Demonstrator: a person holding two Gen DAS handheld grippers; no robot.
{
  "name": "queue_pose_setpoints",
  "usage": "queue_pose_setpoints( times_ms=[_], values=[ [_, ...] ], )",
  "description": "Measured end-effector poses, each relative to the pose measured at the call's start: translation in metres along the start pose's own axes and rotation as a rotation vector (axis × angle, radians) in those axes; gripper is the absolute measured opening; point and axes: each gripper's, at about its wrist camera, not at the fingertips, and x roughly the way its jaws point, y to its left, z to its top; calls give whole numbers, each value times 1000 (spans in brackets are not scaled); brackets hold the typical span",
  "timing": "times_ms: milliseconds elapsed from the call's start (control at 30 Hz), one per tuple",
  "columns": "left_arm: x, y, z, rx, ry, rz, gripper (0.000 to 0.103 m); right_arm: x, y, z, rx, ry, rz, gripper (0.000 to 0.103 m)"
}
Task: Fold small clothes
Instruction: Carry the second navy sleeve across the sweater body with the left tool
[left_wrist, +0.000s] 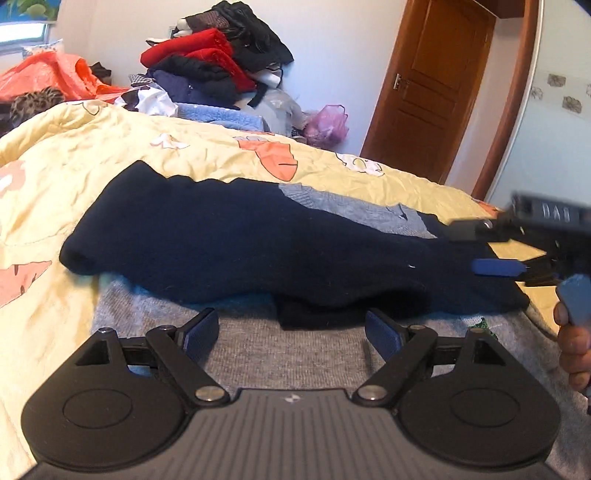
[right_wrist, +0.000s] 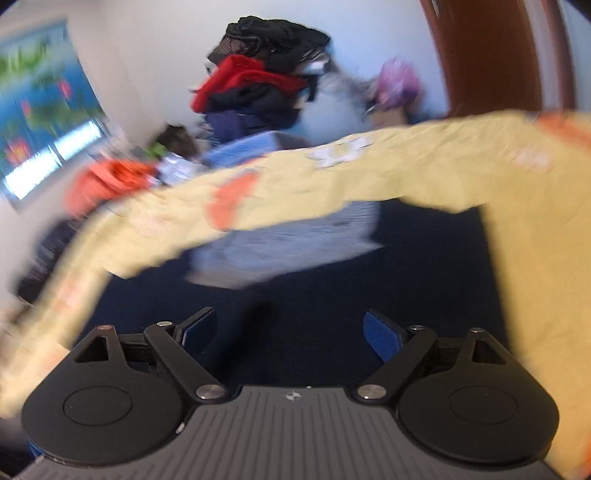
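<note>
A navy knitted garment (left_wrist: 236, 243) lies folded over on the yellow quilt (left_wrist: 110, 147), with a grey-blue panel (left_wrist: 351, 206) showing at its far side and a grey knit part (left_wrist: 295, 350) nearest me. My left gripper (left_wrist: 291, 332) is open just above that grey part, with nothing between its blue pads. My right gripper (left_wrist: 480, 249) reaches in from the right over the garment's right end, jaws apart. The right wrist view is blurred: the right gripper (right_wrist: 291, 332) stands open over the navy garment (right_wrist: 314, 295), with nothing between its fingers.
A tall pile of red, black and navy clothes (left_wrist: 214, 62) stands at the back against the wall, beside an orange bag (left_wrist: 48, 77) and a pink bag (left_wrist: 328, 122). A wooden door (left_wrist: 424, 92) is at the back right. A hand (left_wrist: 572, 350) shows at the right edge.
</note>
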Motion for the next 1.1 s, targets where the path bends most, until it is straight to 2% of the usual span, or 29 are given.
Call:
queue_pose_setpoints(
  times_ms=[133, 233, 433, 500, 533, 567, 600, 633, 667, 867, 967, 1100],
  values=[
    [0, 0, -2, 1, 4, 17, 87, 27, 21, 5, 42, 106, 61, 77],
    [5, 0, -1, -1, 11, 21, 87, 48, 28, 1, 71, 180, 49, 74],
    [8, 2, 1, -9, 14, 14, 88, 51, 32, -5, 57, 162, 32, 73],
    [8, 3, 1, -16, 13, 11, 88, 50, 32, -5, 23, 155, 8, 57],
    [8, 3, 1, -17, 13, 11, 88, 50, 33, -5, 5, 148, -16, 43],
    [8, 3, 1, -17, 12, 11, 88, 49, 32, -5, -8, 139, -31, 34],
    [8, 3, 0, -17, 12, 12, 88, 48, 29, -4, -7, 132, -24, 30],
    [8, 3, 0, -17, 12, 13, 88, 46, 26, -2, 5, 127, -11, 18],
    [8, 3, 0, -17, 12, 14, 88, 44, 24, 0, 11, 121, -1, 15],
    [8, 3, 0, -18, 12, 17, 88, 20, 27, 29, -149, 55, -20, 14],
    [8, 3, 0, -19, 12, 17, 88, 8, 8, 47, -190, 43, -72, 14],
    [8, 4, 0, -20, 12, 16, 88, -1, -26, 60, -185, 47, -145, 14]
  ],
)
